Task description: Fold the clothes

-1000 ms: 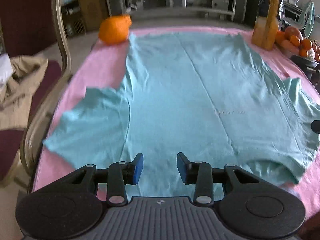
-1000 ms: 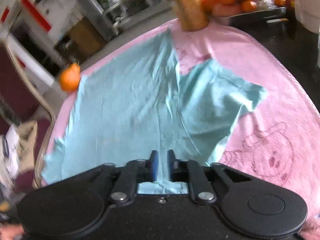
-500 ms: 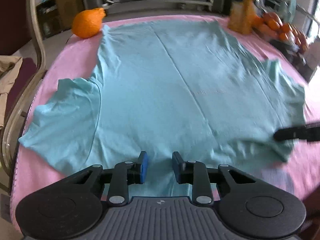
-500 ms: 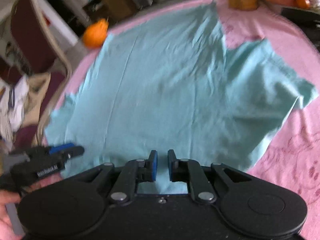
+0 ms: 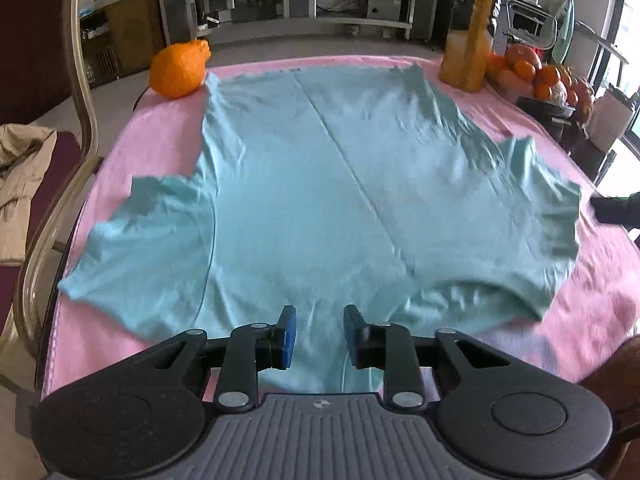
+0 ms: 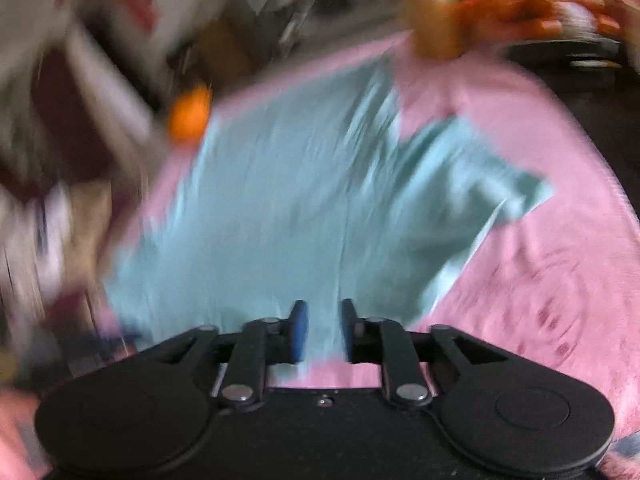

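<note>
Teal cotton fills the middle of both views: a T-shirt lies spread open and nearly flat on the pink cloth that covers the counter, both sleeves out to the sides and its neck end nearest the cameras. No fold shows in it, only a long crease running up the middle and light rumpling around the neckline at lower right of the left wrist view. Judged from how it lies, all the folding is left to do: sleeves, sides and length.

Both pairs of tongs stand apart with nothing between the blue pads. The left tongs hang over the shirt's near edge at the bottom centre of their frame; the right tongs sit over the near hem where teal meets pink.

The right wrist view is heavily smeared, so the orange fruit and the yellow bottle at the far corners are mere blobs there. A dark shape at the right edge of the left view is cut off; I cannot say what it is.
</note>
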A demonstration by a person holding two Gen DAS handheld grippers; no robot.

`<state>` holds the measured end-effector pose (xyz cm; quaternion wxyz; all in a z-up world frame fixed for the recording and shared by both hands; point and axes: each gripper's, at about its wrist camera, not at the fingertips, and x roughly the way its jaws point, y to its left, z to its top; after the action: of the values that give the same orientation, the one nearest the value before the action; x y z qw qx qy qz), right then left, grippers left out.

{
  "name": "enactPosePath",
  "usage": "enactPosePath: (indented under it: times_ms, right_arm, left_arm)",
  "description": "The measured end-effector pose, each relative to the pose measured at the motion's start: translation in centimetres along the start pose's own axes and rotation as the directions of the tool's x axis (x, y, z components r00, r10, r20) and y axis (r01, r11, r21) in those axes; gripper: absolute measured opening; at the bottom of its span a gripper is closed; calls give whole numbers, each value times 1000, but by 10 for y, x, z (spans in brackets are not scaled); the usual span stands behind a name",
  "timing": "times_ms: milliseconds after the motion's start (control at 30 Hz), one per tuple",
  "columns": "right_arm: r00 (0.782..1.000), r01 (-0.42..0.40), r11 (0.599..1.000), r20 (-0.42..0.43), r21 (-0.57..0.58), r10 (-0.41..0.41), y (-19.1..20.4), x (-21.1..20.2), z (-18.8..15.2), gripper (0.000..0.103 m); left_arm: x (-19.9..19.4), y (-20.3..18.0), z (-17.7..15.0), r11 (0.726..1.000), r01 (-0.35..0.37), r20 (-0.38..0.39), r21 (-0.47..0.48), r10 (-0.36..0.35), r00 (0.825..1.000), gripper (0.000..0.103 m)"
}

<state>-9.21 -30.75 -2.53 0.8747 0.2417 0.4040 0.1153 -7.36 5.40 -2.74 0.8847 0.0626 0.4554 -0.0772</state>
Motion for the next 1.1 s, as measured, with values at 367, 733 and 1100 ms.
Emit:
enactPosePath:
  times_ms: [367, 733, 1100]
  right_arm:
    - [972, 142, 761, 55, 633, -227, -124, 16, 32, 34]
    - [956, 179, 796, 89, 579, -280, -120, 50, 50, 20]
    - [909, 239, 899, 242, 366, -340, -75, 36, 56, 4]
  left_arm:
    - [31, -11, 20, 998, 33, -42, -58, -36, 998, 32]
    - [35, -10, 10, 998, 43, -47, -52, -45, 998, 33]
    - [24, -6, 6, 998, 26, 2, -49, -26, 1000, 33]
